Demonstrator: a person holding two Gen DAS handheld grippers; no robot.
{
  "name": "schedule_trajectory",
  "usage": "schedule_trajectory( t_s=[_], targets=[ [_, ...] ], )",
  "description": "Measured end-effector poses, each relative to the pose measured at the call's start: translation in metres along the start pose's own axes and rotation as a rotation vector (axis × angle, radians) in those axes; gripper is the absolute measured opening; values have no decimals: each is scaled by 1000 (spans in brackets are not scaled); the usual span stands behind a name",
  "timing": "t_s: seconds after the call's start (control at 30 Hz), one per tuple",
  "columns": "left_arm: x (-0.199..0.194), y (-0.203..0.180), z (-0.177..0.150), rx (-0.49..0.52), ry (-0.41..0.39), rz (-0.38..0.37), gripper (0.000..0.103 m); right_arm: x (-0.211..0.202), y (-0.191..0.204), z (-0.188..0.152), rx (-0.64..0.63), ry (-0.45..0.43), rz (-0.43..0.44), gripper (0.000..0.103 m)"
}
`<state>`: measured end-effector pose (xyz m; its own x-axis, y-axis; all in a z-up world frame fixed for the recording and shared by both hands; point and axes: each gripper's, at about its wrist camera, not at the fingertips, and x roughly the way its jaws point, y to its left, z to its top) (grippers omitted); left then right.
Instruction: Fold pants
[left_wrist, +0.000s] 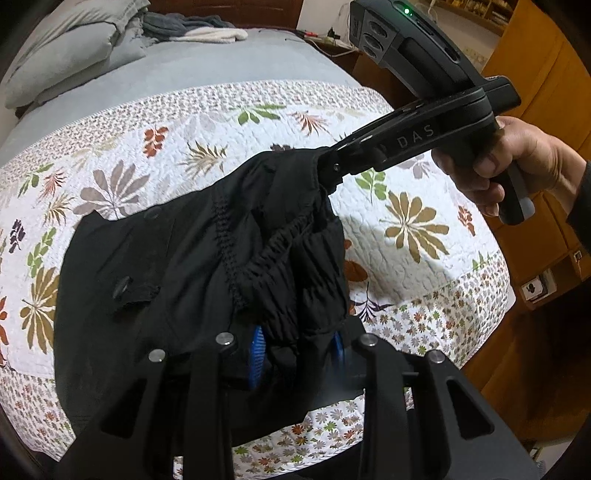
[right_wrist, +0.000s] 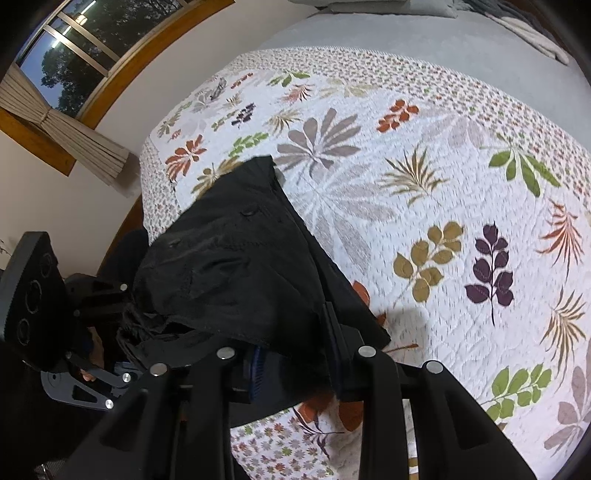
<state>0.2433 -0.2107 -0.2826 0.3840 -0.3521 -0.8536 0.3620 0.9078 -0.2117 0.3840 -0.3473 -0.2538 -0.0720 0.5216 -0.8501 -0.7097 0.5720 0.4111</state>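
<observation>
Pants (left_wrist: 192, 266) held at the waistband by both grippers above the leaf-print quilt (left_wrist: 424, 236).

Left gripper (left_wrist: 297, 347) is clamped on the bunched elastic waistband, black fabric pinched between its blue pads (left_wrist: 257, 345). Right gripper (right_wrist: 295, 363) is closed on another part of the same edge; from the left wrist view its tips (left_wrist: 330, 168) bite the raised fabric, a hand (left_wrist: 517, 166) on the handle. Far end of the garment lies on the quilt; grey pillows (left_wrist: 70, 48) sit at the headboard.
</observation>
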Motion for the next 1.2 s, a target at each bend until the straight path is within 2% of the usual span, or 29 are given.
schedule_trajectory(
  t_s=[0.23, 0.47, 0.6, 0.87, 0.93, 1.07, 1.13, 1.2],
  targets=[
    [18, -6, -9, 24, 28, 19, 28, 12, -12, -14, 4, 12, 3, 29],
    [33, -16, -17, 78, 44, 66, 31, 18, -22, -27, 28, -4, 5, 35],
    [41, -22, -25, 126, 42, 102, 35, 14, -29, -43, 75, -42, 14, 40],
    [46, -25, -29, 151, 54, 104, 46, -5, -35, -68, 158, -148, 34, 40],
    [46, -26, -30, 148, 55, 70, 65, -12, -36, -74, 183, -181, 32, 40],
    [33, -26, -33, 149, 13, -41, 74, -34, -31, -82, 224, -294, 35, 40],
    [24, -27, -35, 145, -20, -74, 78, -41, -22, -81, 226, -346, 60, 40],
    [14, -23, -37, 135, -53, -101, 78, -41, -6, -76, 207, -388, 100, 40]
  ],
)
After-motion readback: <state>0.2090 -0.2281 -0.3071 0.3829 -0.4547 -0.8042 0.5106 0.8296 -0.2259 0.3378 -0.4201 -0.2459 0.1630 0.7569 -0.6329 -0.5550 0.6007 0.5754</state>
